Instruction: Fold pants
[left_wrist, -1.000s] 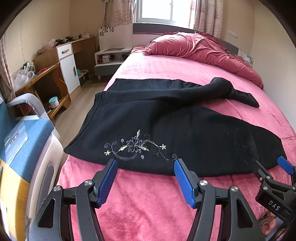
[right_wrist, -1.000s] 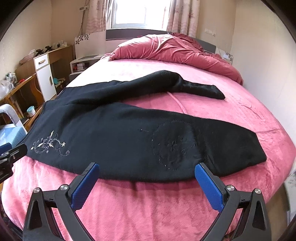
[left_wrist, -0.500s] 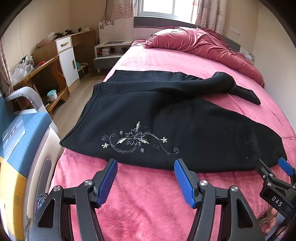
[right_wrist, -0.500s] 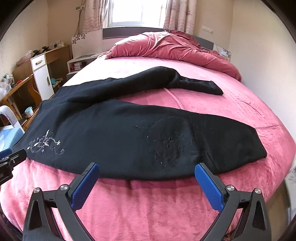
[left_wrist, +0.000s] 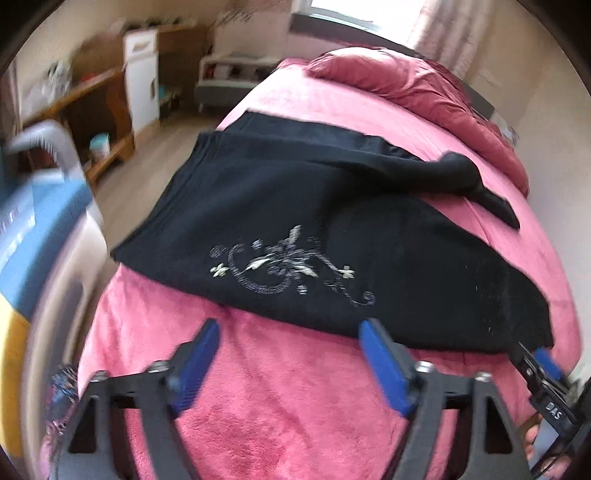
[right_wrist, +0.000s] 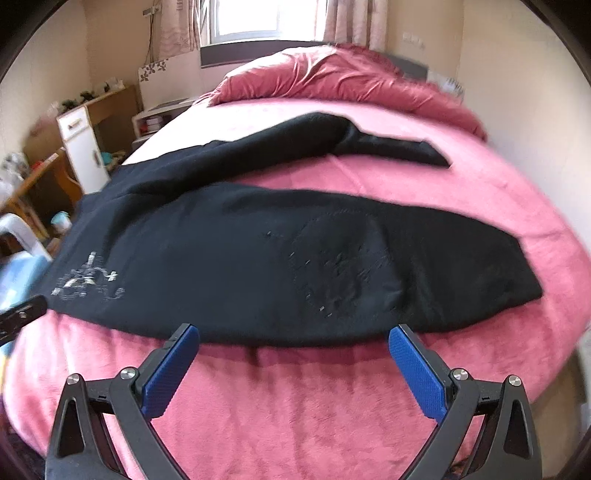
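Note:
Black pants (left_wrist: 332, 221) with pale floral embroidery (left_wrist: 288, 266) lie spread across the pink bed, waist to the left, legs to the right; the far leg bends and ends in a narrow cuff (left_wrist: 498, 210). They also show in the right wrist view (right_wrist: 295, 251). My left gripper (left_wrist: 291, 354) is open and empty, just short of the pants' near edge by the embroidery. My right gripper (right_wrist: 293, 354) is open and empty, just short of the near leg's edge. The right gripper's fingers (left_wrist: 546, 365) show at the left wrist view's lower right.
The pink bed cover (right_wrist: 295, 406) fills the foreground. A crumpled red duvet (right_wrist: 332, 77) lies at the head of the bed. A wooden desk with a white cabinet (left_wrist: 140, 77) and a blue chair (left_wrist: 37, 221) stand left of the bed, across a strip of floor.
Both grippers have tilted and shifted; the left wrist view is now blurred and rolled. The pants have not moved. Both grippers stay open.

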